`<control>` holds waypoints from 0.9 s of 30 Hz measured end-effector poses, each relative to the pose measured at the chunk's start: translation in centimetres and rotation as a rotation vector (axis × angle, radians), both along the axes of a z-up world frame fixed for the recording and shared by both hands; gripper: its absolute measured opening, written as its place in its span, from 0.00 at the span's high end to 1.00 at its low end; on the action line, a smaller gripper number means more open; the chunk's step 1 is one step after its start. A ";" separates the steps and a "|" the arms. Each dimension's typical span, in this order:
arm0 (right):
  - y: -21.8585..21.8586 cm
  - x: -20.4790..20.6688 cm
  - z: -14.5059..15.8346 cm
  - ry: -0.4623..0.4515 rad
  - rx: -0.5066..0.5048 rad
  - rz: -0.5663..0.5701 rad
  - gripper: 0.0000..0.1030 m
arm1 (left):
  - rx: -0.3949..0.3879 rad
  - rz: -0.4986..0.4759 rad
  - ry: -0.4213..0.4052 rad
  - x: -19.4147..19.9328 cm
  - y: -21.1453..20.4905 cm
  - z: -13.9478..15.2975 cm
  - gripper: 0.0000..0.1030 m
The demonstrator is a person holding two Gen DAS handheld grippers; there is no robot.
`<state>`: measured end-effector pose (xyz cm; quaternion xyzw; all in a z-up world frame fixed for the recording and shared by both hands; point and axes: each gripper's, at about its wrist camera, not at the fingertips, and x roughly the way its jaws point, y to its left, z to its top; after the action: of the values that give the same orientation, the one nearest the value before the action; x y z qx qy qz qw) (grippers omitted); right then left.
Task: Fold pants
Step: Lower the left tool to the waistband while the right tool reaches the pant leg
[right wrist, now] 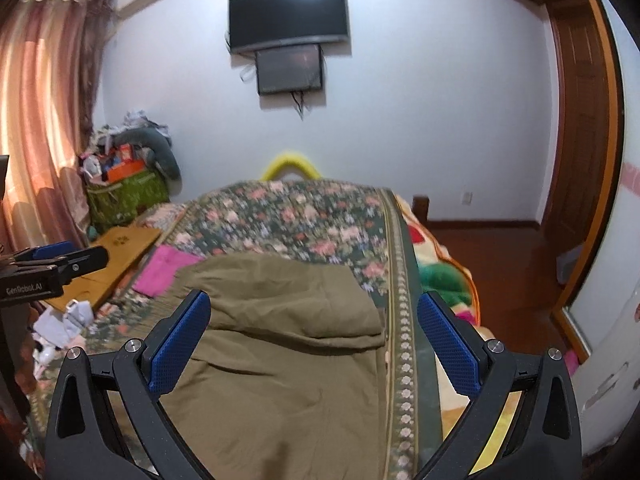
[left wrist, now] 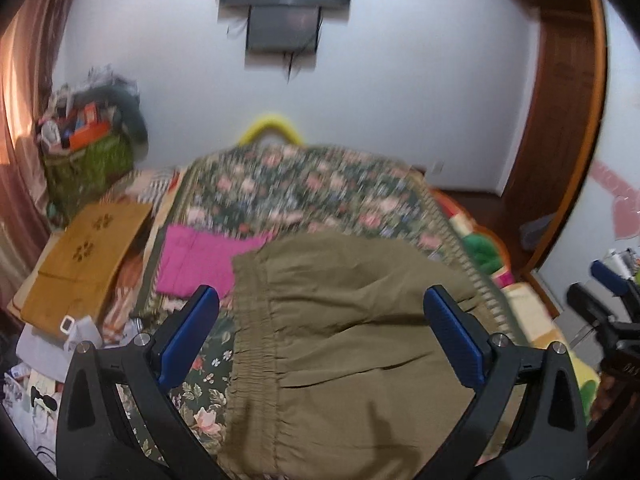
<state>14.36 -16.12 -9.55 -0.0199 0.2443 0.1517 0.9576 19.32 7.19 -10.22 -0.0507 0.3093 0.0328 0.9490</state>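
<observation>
Both grippers, left gripper (left wrist: 320,340) and right gripper (right wrist: 314,344), hang with jaws apart, holding nothing, over olive pants (left wrist: 360,340) already doubled at lower centre on the floral bed (left wrist: 300,196), likely ready for another fold.

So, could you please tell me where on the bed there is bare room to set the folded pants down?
The floral bedspread is free beyond the olive pants, up to the yellow bar, and along its patterned border on the right. Left is crowded: the pink cloth, tan board and scattered clutter. Both hand-held grippers are open.
</observation>
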 end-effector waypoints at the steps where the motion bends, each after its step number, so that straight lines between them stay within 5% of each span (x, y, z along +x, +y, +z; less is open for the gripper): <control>1: -0.2 0.6 -0.5 0.014 -0.007 -0.004 0.00 | 0.007 0.005 0.027 1.1 0.5 -0.8 0.00; 10: -2.6 7.7 -7.2 0.273 -0.089 -0.008 0.03 | 0.021 0.009 0.251 8.8 4.7 -7.4 0.00; 18: -3.5 10.9 -11.1 0.479 -0.075 0.077 0.31 | -0.027 0.008 0.408 11.9 8.8 -12.0 0.07; 22: -3.5 11.9 -12.4 0.538 -0.072 0.111 0.43 | -0.050 0.013 0.458 12.5 10.1 -13.9 0.09; 27: -3.1 12.1 -13.0 0.544 -0.102 0.149 0.44 | -0.094 -0.019 0.519 13.1 10.4 -15.8 0.09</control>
<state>26.51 -19.25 -22.52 -0.0447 0.4972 0.2091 0.8409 32.40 17.62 -26.01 -0.0818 0.5438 0.0215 0.8349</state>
